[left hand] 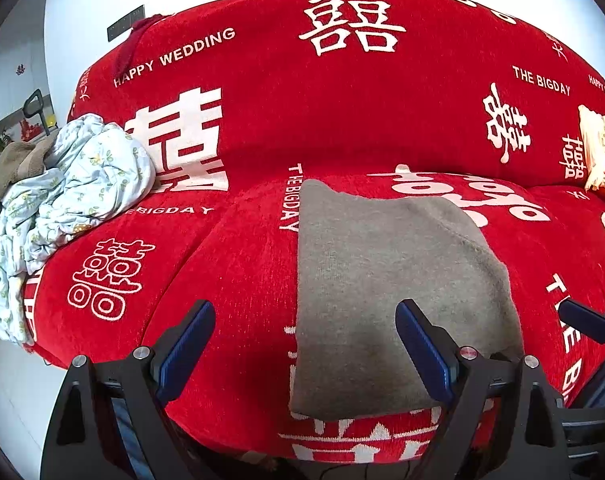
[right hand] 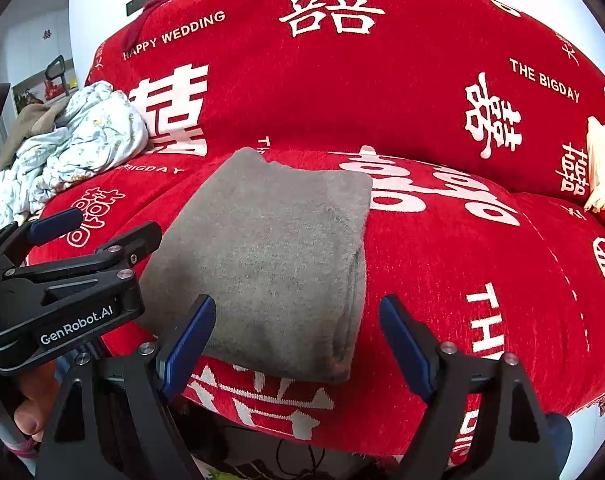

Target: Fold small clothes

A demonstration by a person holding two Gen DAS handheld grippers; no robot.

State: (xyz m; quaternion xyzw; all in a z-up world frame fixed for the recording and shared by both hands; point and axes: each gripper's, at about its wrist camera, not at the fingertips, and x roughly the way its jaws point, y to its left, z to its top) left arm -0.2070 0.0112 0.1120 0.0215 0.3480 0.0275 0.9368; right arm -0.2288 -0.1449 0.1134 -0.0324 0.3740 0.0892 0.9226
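Note:
A grey knitted garment (left hand: 386,292) lies folded into a flat rectangle on the red sofa seat (left hand: 230,280); it also shows in the right wrist view (right hand: 274,256). My left gripper (left hand: 304,350) is open and empty, hovering over the garment's near left part. My right gripper (right hand: 296,344) is open and empty above the garment's near right corner. The left gripper's body (right hand: 62,280) appears at the left of the right wrist view. One tip of the right gripper (left hand: 586,322) shows at the right edge of the left wrist view.
A crumpled pale floral cloth (left hand: 62,196) and a beige cloth (left hand: 10,168) lie at the sofa's left end. A cream and red cushion (left hand: 600,152) sits at the right end. The red backrest (left hand: 342,100) rises behind the seat.

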